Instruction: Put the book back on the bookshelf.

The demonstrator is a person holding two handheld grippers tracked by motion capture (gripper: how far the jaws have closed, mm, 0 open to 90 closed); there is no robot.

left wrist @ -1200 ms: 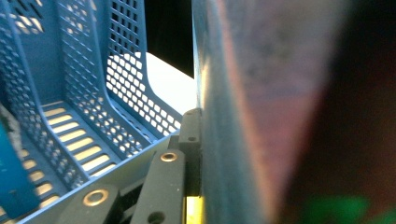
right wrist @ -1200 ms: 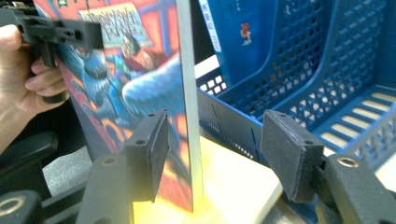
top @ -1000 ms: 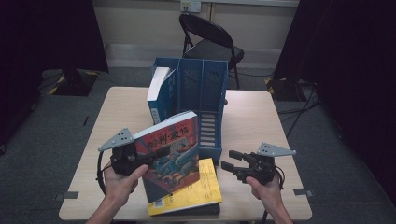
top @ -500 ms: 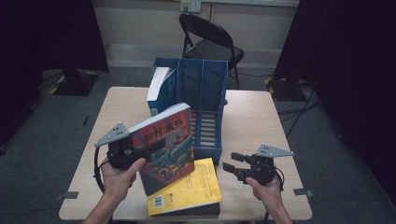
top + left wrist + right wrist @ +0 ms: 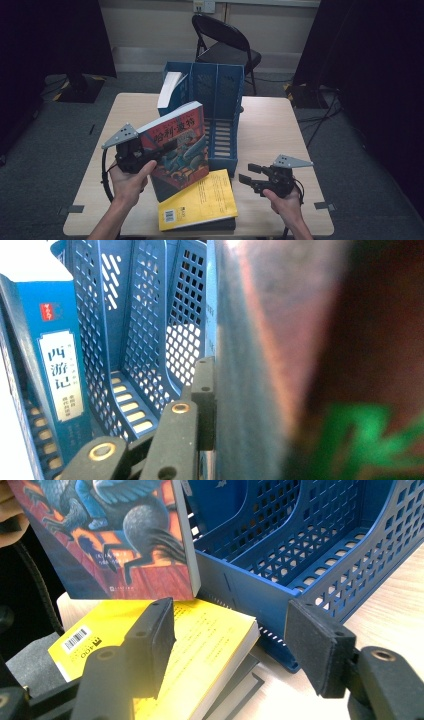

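Observation:
My left gripper (image 5: pixel 159 152) is shut on an illustrated red book (image 5: pixel 177 145) near its spine and holds it tilted upright above the table. In the left gripper view one black jaw presses the book's blurred cover (image 5: pixel 300 355), and the other jaw is hidden behind it. Below lies a yellow book (image 5: pixel 200 200) on a dark book (image 5: pixel 215 225). My right gripper (image 5: pixel 248 180) hovers open to the right of the yellow book (image 5: pixel 210 630), nothing between its pads (image 5: pixel 315 640). Behind stands a blue file rack (image 5: pixel 220 95) with a blue-and-white book (image 5: pixel 170 90) in its left slot.
The rack's middle slot (image 5: pixel 130 400) and right slot (image 5: pixel 320 555) hold nothing. A folding chair (image 5: pixel 225 45) stands behind the light wooden table (image 5: pixel 270 130). Bare tabletop lies right of the rack (image 5: pixel 395 605).
The left gripper has tipped the illustrated book up from its slant over the yellow book, so it stands more upright. The right gripper has stayed about where it was.

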